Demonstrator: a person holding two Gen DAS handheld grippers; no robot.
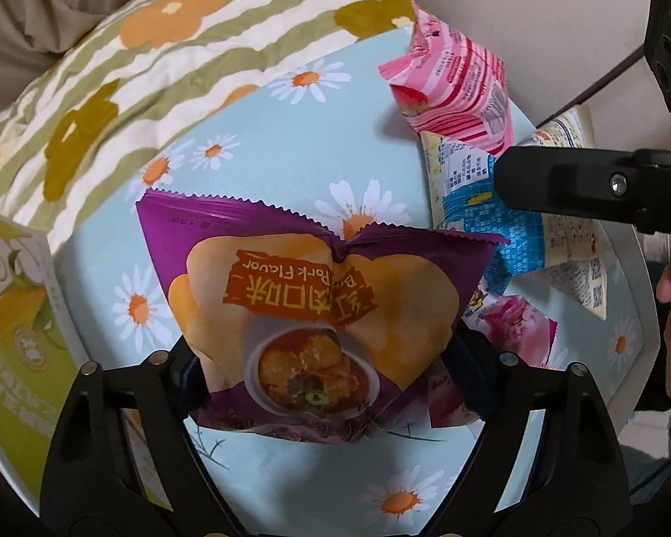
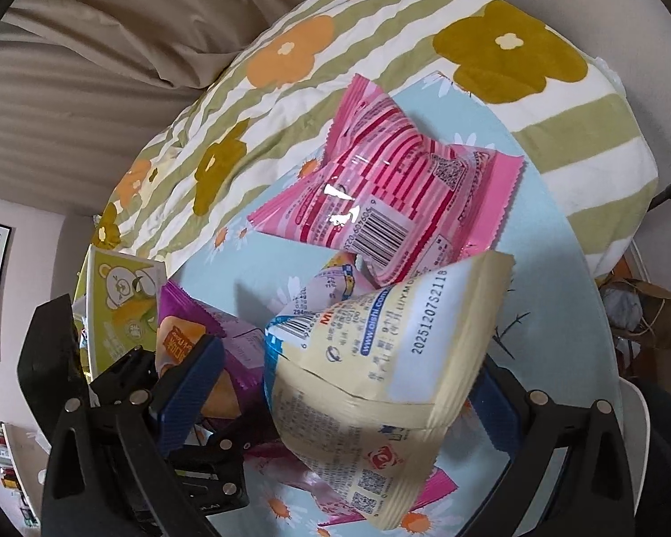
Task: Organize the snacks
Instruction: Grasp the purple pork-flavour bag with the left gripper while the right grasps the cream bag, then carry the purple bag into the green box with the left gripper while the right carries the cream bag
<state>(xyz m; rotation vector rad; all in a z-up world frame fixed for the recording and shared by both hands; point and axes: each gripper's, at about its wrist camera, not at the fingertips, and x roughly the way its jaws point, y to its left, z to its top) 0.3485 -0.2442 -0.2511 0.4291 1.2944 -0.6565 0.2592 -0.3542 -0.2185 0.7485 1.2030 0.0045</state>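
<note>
My left gripper (image 1: 322, 385) is shut on a purple chip bag (image 1: 317, 295) marked "Pork Flavor", holding it above the round daisy-print table (image 1: 264, 152). My right gripper (image 2: 349, 407) is shut on a cream and blue snack bag (image 2: 380, 358), lifted over the table (image 2: 554, 313). A pink striped snack bag (image 2: 380, 197) lies beyond it; it also shows in the left wrist view (image 1: 460, 85). The cream bag (image 1: 483, 197) and my right gripper's body show at the right of the left wrist view. The purple bag (image 2: 188, 340) shows at the left of the right wrist view.
A green box with a bear print (image 1: 9, 313) stands at the table's left edge, also in the right wrist view (image 2: 121, 304). A small pink packet (image 1: 514, 326) lies under the bags. A striped flower-print quilt (image 2: 290, 89) lies behind the table.
</note>
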